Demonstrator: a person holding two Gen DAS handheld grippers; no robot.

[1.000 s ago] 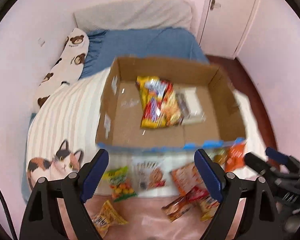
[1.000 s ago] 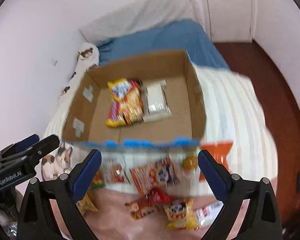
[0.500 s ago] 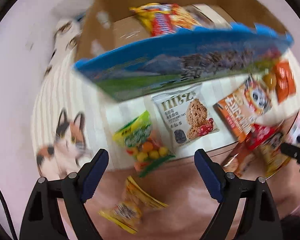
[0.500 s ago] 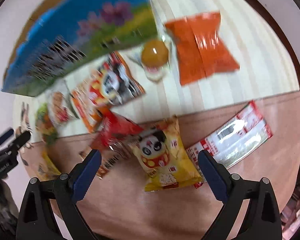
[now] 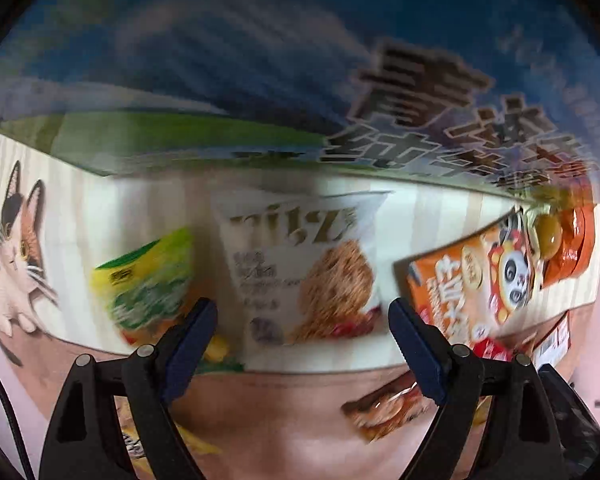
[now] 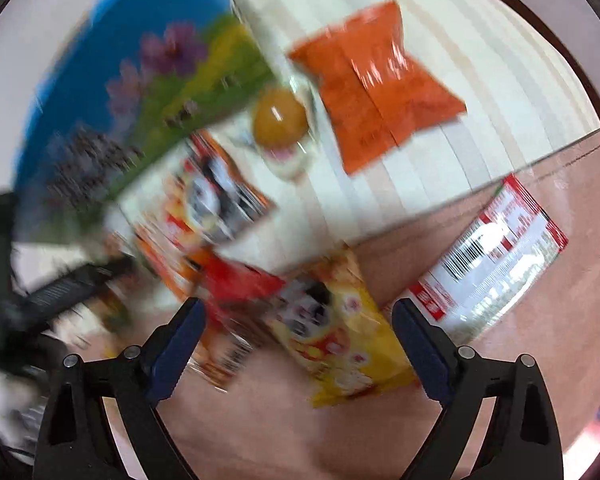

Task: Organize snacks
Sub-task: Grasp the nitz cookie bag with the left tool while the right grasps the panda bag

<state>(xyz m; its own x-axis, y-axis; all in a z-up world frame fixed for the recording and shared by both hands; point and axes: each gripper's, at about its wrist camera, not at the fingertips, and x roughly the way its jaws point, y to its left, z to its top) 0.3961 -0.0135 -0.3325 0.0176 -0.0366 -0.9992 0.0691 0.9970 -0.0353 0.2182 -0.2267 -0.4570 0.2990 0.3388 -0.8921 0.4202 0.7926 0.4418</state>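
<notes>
Left tool (image 5: 302, 322), jaws closing, over white cookie packet (image 5: 300, 264), apart.

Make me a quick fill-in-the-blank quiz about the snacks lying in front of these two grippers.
1. The white packet between the left gripper fingers pictures a ____.
2. The yellow packet under the right gripper shows a cartoon ____.
3. The plain packet lying on the striped blanket is coloured ____.
4. The animal printed on the blanket at the far left is a ____.

Missing words: cookie; panda; orange; cat
</notes>
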